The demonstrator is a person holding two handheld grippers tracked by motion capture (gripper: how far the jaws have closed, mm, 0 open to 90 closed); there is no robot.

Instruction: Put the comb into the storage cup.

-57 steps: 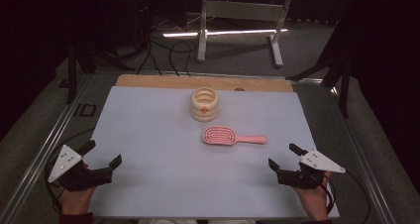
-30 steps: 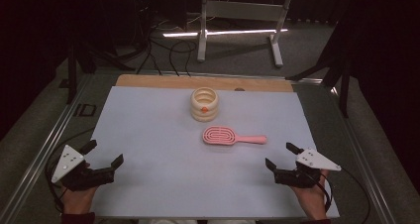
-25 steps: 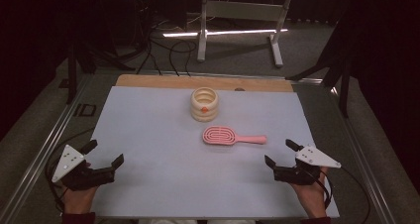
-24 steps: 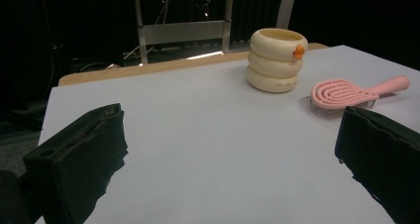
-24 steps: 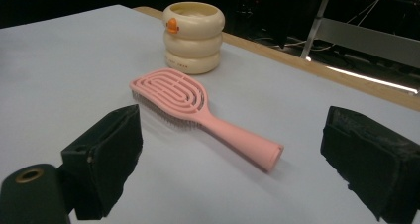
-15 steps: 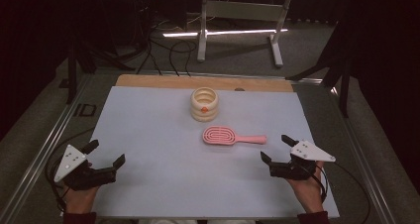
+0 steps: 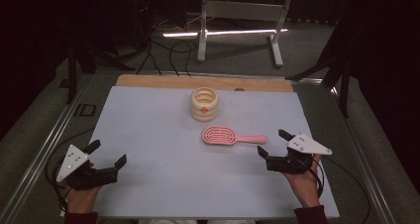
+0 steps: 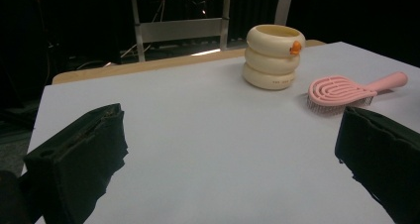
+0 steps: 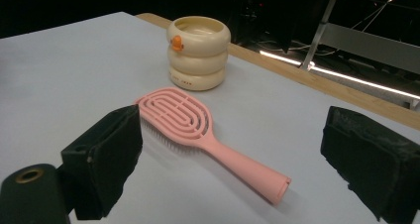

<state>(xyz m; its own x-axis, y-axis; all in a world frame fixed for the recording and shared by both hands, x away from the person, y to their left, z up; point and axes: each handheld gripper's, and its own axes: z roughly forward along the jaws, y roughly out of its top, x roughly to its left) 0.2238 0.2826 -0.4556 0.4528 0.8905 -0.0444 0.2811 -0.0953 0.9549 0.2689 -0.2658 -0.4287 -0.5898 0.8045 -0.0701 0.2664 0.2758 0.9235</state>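
I hold the right gripper (image 7: 273,143) wide open, the pink hairbrush (image 9: 198,130) handle lying ahead between its jaws, ready for grasping.

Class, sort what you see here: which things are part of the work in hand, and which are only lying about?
In the work:
right gripper, open, nearest the brush
pink hairbrush, lying flat on the white mat

Lying about:
cream ringed cup, behind the brush
left gripper, open, far off
metal stand on the floor
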